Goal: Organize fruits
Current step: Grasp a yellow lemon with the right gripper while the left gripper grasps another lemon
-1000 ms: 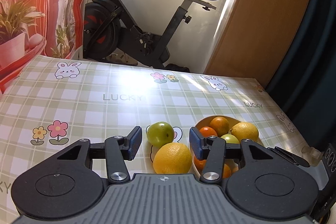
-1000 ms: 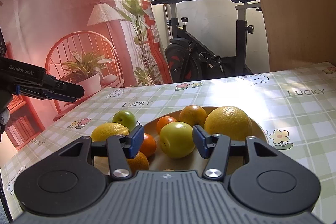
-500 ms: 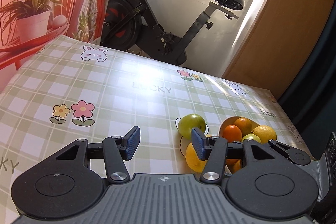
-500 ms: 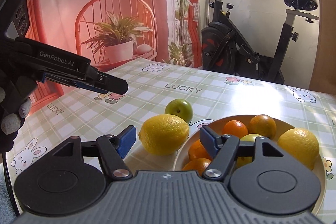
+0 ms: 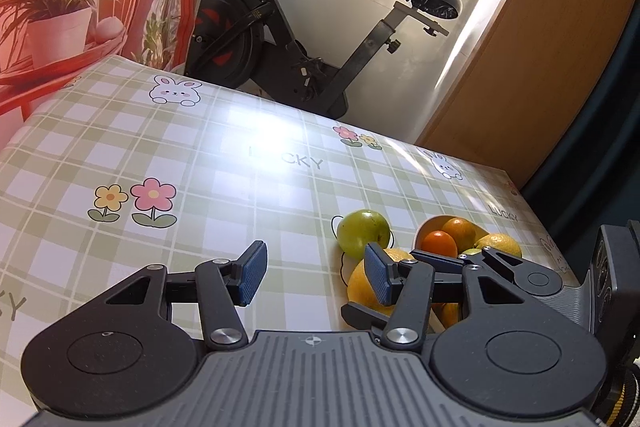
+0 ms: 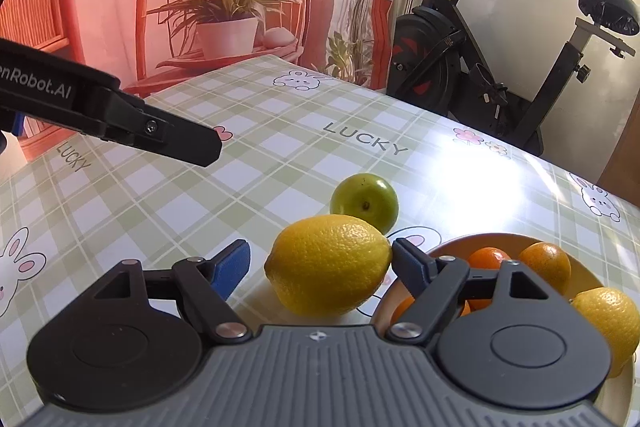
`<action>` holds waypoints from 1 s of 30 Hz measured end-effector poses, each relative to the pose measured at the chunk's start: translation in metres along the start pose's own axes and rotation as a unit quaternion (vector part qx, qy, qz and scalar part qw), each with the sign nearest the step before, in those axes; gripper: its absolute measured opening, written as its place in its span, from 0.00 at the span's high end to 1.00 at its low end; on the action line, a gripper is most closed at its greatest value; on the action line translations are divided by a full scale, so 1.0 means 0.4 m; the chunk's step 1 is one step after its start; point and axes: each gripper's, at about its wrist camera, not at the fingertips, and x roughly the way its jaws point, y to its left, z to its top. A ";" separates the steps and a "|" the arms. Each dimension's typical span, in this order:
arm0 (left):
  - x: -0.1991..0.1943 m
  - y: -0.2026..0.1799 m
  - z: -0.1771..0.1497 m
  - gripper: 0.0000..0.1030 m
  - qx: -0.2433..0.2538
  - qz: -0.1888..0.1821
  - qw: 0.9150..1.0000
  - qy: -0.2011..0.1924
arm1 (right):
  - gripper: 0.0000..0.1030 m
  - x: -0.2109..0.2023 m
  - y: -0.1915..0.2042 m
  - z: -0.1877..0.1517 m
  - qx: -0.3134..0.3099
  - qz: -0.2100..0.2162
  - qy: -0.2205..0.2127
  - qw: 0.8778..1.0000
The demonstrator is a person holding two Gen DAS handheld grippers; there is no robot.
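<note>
A yellow lemon (image 6: 328,265) lies on the checked tablecloth between the open fingers of my right gripper (image 6: 320,263); the right pad looks to touch its tip. A green apple (image 6: 364,202) sits just behind it. A tan bowl (image 6: 448,245) at the right holds oranges and another lemon (image 6: 610,323). In the left wrist view my left gripper (image 5: 316,273) is open and empty over bare cloth, left of the apple (image 5: 363,233), the lemon (image 5: 360,287) and the bowl (image 5: 428,227). The right gripper's fingers (image 5: 440,261) cross in front of the fruit there.
The left gripper's finger (image 6: 120,119) reaches in from the left above the table in the right wrist view. An exercise bike (image 5: 288,39) stands beyond the table's far edge. A red printed backdrop with a plant (image 6: 224,11) hangs at the left.
My right gripper has swung left from the bowl and now straddles the lemon on the table. My left gripper has shifted left, away from the fruit. Both stay open.
</note>
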 end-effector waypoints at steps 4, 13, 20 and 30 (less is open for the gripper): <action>0.020 -0.005 -0.003 0.44 0.001 -0.010 1.000 0.015 | 0.22 -0.014 0.009 -0.009 0.006 0.005 -0.004 1.000; 0.051 -0.012 -0.029 0.44 0.006 -0.027 0.998 0.049 | 0.27 -0.037 0.052 -0.024 0.013 0.028 -0.017 0.999; 0.058 -0.009 -0.039 0.44 0.000 -0.029 0.998 0.061 | 0.30 -0.045 0.062 -0.030 0.041 0.041 -0.024 0.998; 0.066 -0.011 -0.050 0.44 -0.006 -0.031 0.998 0.051 | 0.35 -0.038 0.049 -0.056 0.074 0.040 -0.028 0.996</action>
